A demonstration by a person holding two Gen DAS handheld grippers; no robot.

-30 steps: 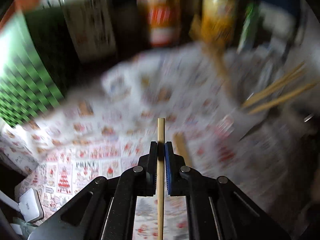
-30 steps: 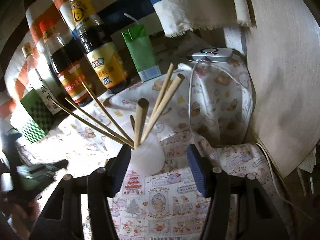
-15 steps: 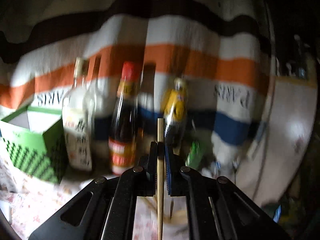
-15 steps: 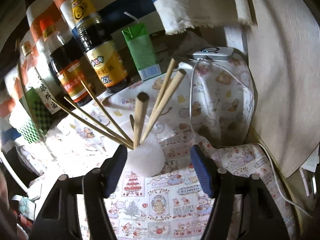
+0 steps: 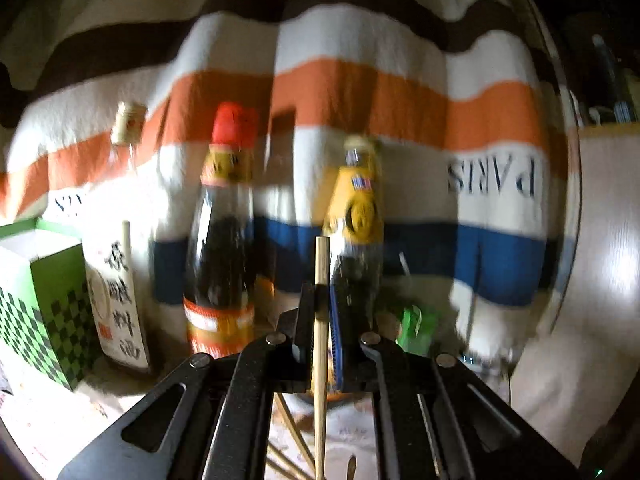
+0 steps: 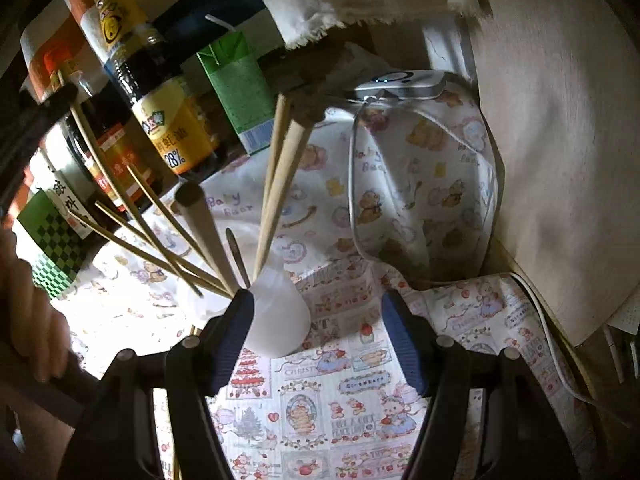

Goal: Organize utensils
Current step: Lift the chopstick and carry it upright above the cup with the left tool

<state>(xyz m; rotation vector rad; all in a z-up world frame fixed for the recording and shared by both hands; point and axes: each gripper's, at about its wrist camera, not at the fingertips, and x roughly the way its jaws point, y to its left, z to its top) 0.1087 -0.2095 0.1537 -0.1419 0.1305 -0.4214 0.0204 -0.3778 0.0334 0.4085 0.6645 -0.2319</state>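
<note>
My left gripper (image 5: 322, 300) is shut on a wooden chopstick (image 5: 321, 344) that stands upright between its fingers, raised level with the bottles. In the right wrist view the held chopstick (image 6: 100, 160) slants down toward a white cup (image 6: 276, 312) that holds several chopsticks (image 6: 280, 176) and wooden handles. My right gripper (image 6: 316, 320) is open, its left finger beside the cup, not gripping it. The left gripper (image 6: 36, 120) shows dark at the far left.
Sauce bottles (image 5: 224, 240) (image 6: 160, 120), a green checked box (image 5: 44, 304) and a green carton (image 6: 240, 92) line the back under a striped cloth (image 5: 360, 92). A white device (image 6: 400, 82) with a cable lies on the printed tablecloth (image 6: 352, 392). A wooden panel (image 6: 560, 160) stands at right.
My left gripper has tilted up from the tablecloth to face the bottles and carried its chopstick over toward the cup. My right gripper has moved slightly closer to the cup.
</note>
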